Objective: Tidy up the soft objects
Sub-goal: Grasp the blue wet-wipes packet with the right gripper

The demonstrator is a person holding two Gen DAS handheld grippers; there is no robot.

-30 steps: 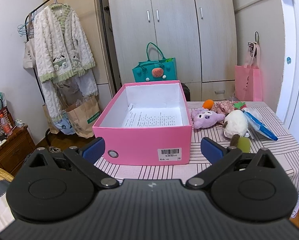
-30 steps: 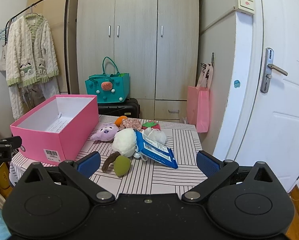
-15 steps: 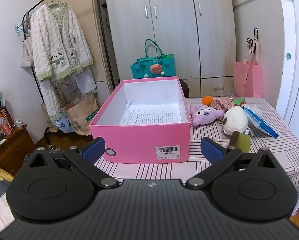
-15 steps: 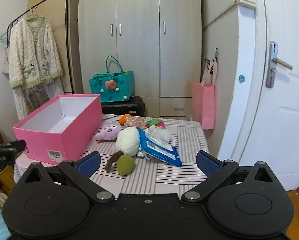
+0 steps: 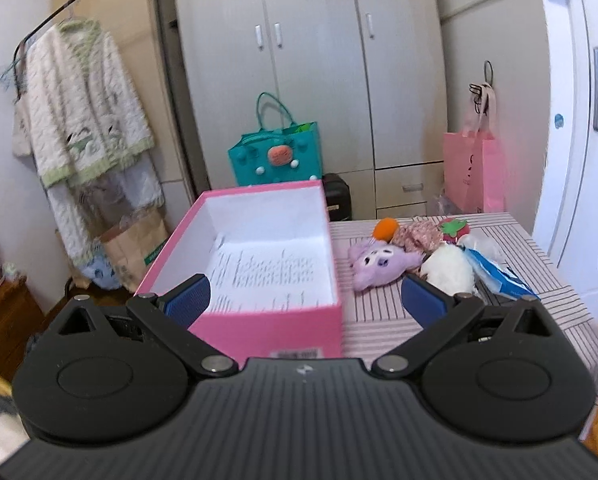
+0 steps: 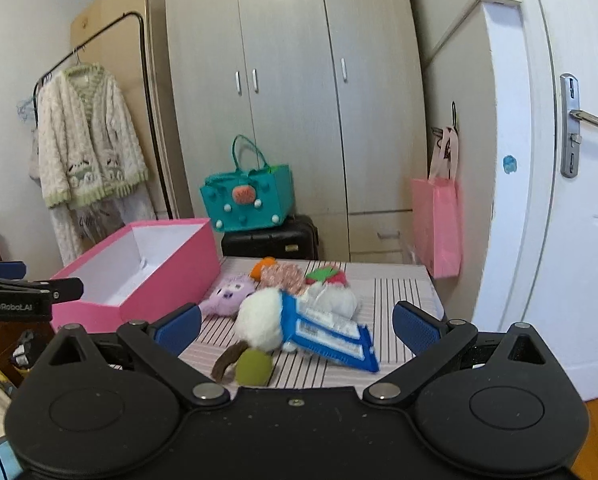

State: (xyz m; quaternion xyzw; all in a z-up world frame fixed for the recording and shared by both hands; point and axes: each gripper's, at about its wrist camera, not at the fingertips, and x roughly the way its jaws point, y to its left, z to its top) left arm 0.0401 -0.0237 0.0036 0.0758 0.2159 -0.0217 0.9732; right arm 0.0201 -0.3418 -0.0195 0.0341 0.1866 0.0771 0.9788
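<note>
Opening approach, by the look of it, nothing picked yet; the striped table (image 6: 399,284) carries everything, with the pink box (image 5: 267,328) open on its left half, only a printed sheet (image 5: 259,272) lying on its white floor, so the box reads as the place the soft things are meant to go; the pile sits just beside the box's right wall, toys touching one another.

Left gripper (image 5: 305,294) hangs above the box's near edge, tongs spread wide, nothing between them; right gripper (image 6: 295,326) faces the pile from the near side, tongs equally wide and bare; it looks the better placed for a first grab.

Nearest to it is the white plush (image 6: 259,320), its brown tail and green ball end trailing toward the camera; next move, I'd judge, calls for the right tongs to drop over that white body, close gently on the fluff and carry it left over the box wall.

In the way: a blue packet (image 6: 331,340) leans against the white plush and may drag along; behind it a white bundle (image 6: 331,300); the purple plush (image 5: 379,266) lies closest to the box; farther back the floral piece (image 5: 417,236), the orange ball (image 5: 385,229) and the strawberry (image 5: 453,227), small and crowded together.
</note>
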